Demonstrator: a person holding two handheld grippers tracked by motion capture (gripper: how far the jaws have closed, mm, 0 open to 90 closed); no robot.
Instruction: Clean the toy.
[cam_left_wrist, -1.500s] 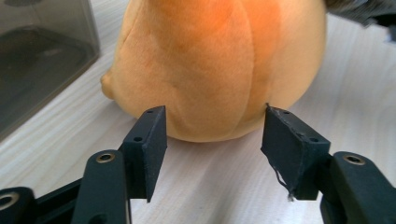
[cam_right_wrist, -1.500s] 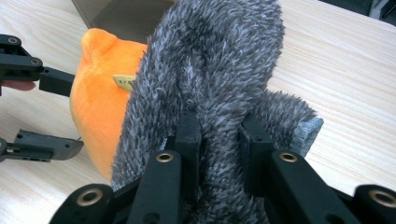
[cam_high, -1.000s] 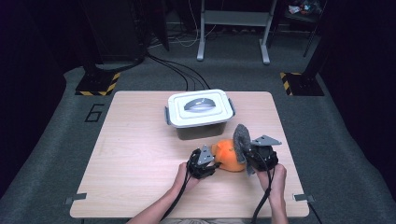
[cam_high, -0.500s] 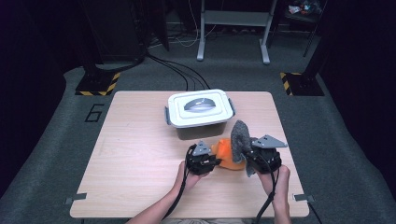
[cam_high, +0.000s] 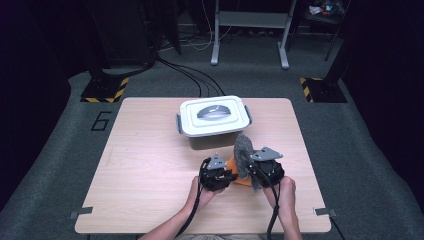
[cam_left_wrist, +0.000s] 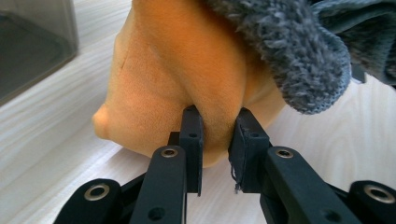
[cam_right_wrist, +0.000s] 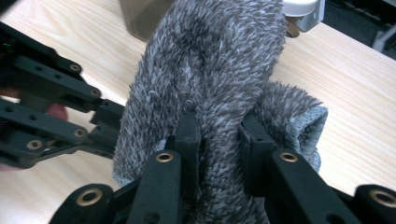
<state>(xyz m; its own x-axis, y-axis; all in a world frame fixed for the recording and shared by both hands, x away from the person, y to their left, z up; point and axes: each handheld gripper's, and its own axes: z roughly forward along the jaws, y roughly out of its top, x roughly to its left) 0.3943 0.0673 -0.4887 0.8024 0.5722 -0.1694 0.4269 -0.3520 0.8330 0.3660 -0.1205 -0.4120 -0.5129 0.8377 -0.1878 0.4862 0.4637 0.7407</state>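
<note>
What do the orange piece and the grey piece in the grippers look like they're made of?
Orange piece: probably soft cloth with a short, matte, suede-like nap; it creases where the left gripper pinches it. Grey piece: seemingly shaggy, plush fabric with long, fuzzy fibres, bunched in the right gripper.

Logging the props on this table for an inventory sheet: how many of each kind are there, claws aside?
Grey fuzzy cloth: 1
Orange soft cloth: 1
Lidded white storage box: 1
Total: 3
</note>
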